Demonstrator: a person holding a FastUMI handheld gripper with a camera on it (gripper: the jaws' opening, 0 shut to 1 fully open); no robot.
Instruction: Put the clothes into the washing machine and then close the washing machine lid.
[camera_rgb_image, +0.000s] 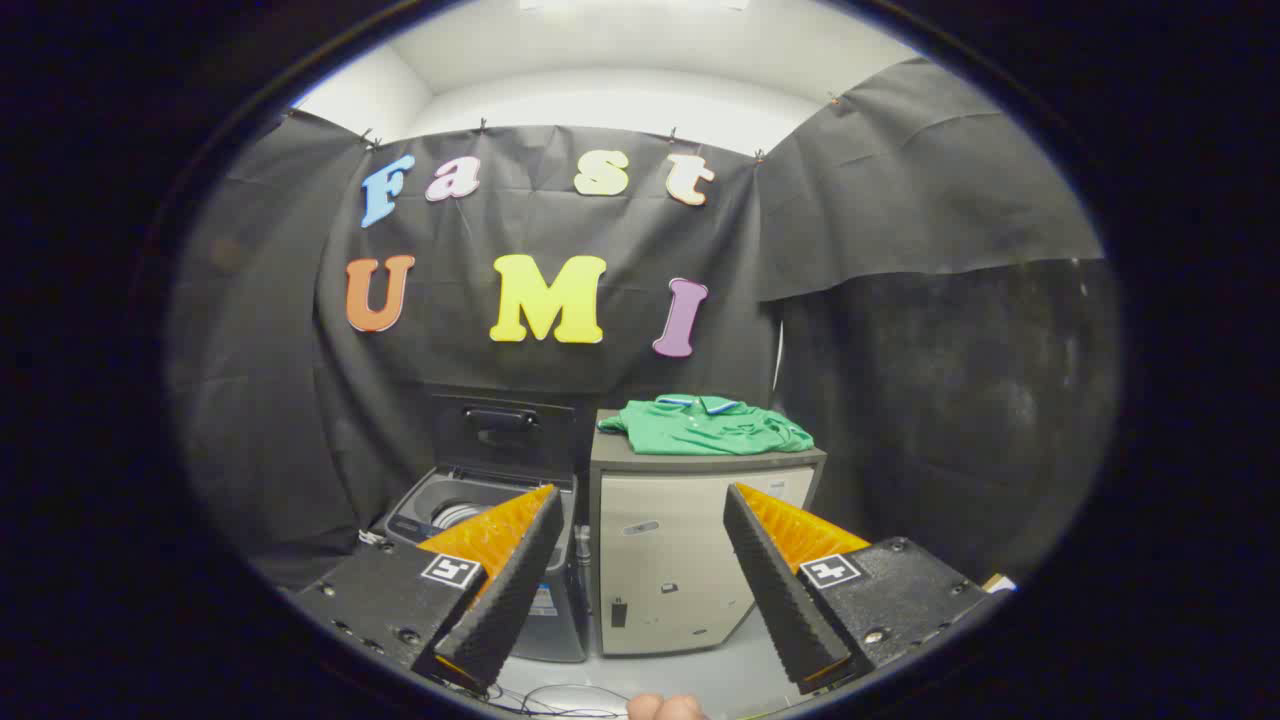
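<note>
**A loose shirt could snag on the way to the drum**

The gripper (640, 500) is spread wide, empty. Beyond it, the green shirt (710, 427) lies atop the cabinet (690, 560); left of the cabinet, the washing machine (480, 520) stands with its lid (503, 435) raised. A shallow pinch could let fabric trail over the rim.

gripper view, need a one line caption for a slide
Open gripper faces a green shirt lying on a cabinet, beside a washing machine with its lid up.

No readable text; the washing machine (480, 520) and cabinet (680, 560) labels are too small to read.
</note>
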